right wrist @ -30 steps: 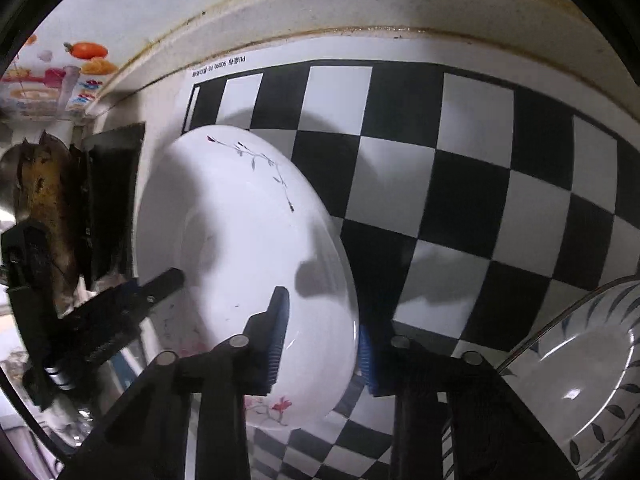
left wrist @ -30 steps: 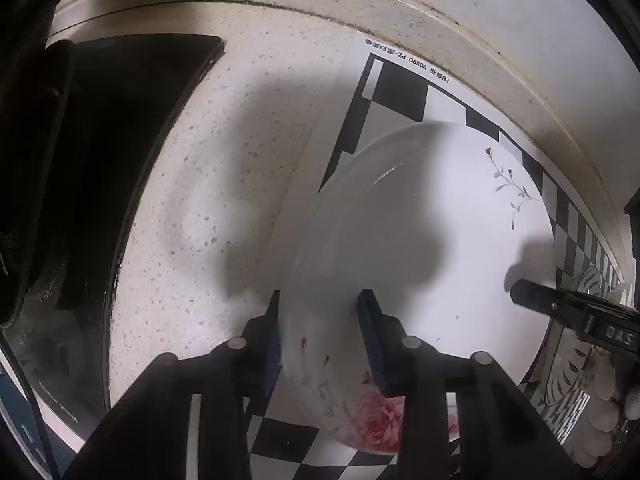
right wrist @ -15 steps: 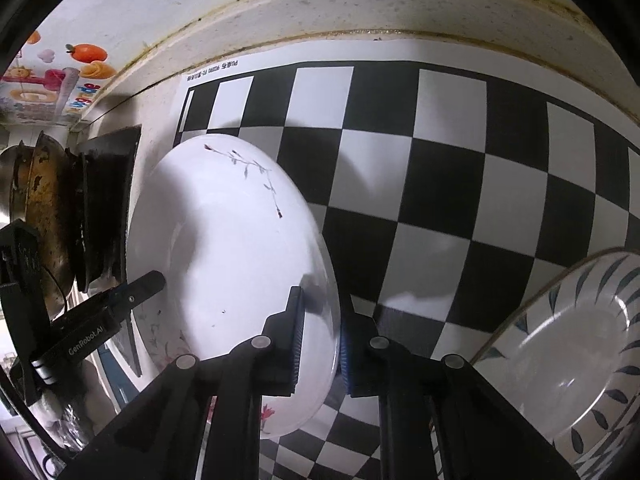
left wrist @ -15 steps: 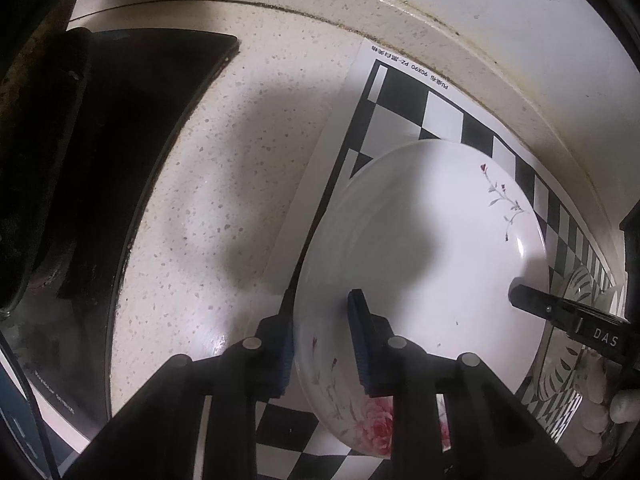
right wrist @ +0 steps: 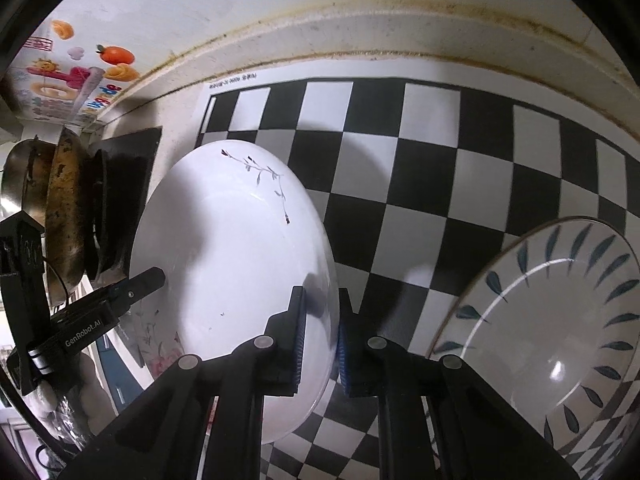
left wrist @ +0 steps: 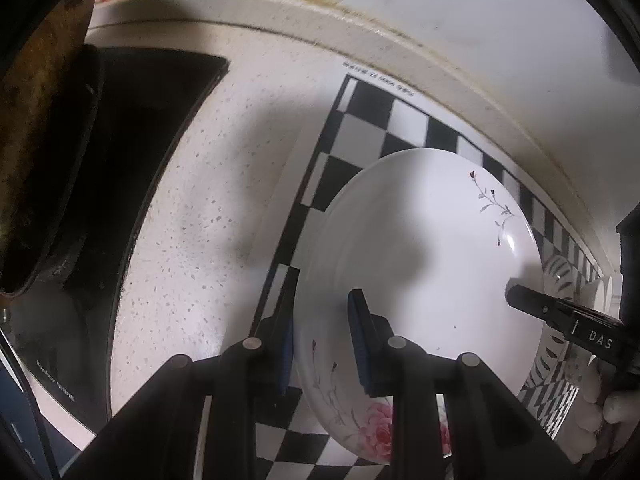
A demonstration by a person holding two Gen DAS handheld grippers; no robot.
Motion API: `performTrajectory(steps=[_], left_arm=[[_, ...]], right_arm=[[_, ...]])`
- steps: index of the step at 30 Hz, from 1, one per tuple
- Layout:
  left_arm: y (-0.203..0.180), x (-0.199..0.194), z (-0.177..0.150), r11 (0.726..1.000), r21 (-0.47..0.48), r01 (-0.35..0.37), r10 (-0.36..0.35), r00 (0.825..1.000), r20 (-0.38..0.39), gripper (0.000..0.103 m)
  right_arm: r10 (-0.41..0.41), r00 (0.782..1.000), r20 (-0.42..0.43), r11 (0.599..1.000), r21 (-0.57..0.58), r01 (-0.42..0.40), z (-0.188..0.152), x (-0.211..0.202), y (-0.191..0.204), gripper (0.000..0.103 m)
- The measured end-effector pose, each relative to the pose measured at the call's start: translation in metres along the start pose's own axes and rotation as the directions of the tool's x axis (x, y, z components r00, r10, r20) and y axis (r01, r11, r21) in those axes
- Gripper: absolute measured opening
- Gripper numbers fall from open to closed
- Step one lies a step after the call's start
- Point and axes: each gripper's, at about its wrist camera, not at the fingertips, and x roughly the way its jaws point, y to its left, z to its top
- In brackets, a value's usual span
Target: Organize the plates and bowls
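On your far left, the dark pan (right wrist: 66, 216) and the black stovetop (left wrist: 132, 168) sit clear of the work. Next comes your left gripper (left wrist: 322, 340): its jaws have just been closing, and they now pinch the near-left rim of the white floral plate (left wrist: 420, 264), one pad under the edge and one on the inner face. A second ago those pads stood wider, on either side of the rim.

The plate itself hangs over the left end of the checkered mat (right wrist: 420, 168), and compared with a second ago it looks raised off the mat, though from these angles you can't quite confirm a gap beneath it.

Your right gripper (right wrist: 322, 340) has likewise been closing and is now nearly shut on the plate's opposite rim, pads pressing from both sides.

Further right, the leaf-patterned plate (right wrist: 560, 340) rests on the mat, well apart from the one you hold.

With both grips set, you've likely finished the pick-up; my guess is the carry comes next, perhaps toward that leaf-patterned plate for stacking. Keep both hands level.
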Motion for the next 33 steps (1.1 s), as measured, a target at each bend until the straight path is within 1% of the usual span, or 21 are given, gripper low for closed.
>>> performTrajectory(steps=[7,13,16,21,25,30,33], left_arm=[[-0.016,-0.029,-0.009,0.999,0.041,0.02,-0.021,0.999,0.037,0.022],[-0.045,-0.061,-0.034,0.996,0.085,0.036,-0.042,0.996,0.078,0.022],[-0.063,-0.076,-0.047,0.993,0.11,0.038,-0.049,0.994,0.096,0.022],[-0.092,-0.097,-0.075,0.988,0.146,0.055,-0.072,0.991,0.112,0.022],[-0.113,-0.107,-0.103,0.982,0.174,0.068,-0.088,0.99,0.112,0.022],[-0.138,-0.104,-0.136,0.975,0.206,0.082,-0.103,0.991,0.09,0.022],[-0.151,-0.095,-0.155,0.971,0.225,0.081,-0.099,0.993,0.071,0.022]], right_arm=[[0.018,0.999,0.049,1.0,0.0,-0.018,-0.019,-0.036,-0.006,0.015],[0.037,0.994,0.098,0.999,0.003,-0.037,-0.047,-0.075,-0.016,0.015],[0.045,0.991,0.129,0.999,0.003,-0.046,-0.066,-0.099,-0.024,0.015],[0.057,0.983,0.173,0.998,0.006,-0.059,-0.106,-0.139,-0.042,0.015],[0.063,0.979,0.192,0.998,0.015,-0.067,-0.139,-0.16,-0.059,0.015],[0.066,0.976,0.206,0.996,0.039,-0.076,-0.188,-0.179,-0.091,0.014],[0.056,0.976,0.211,0.996,0.054,-0.069,-0.214,-0.182,-0.108,0.015]])
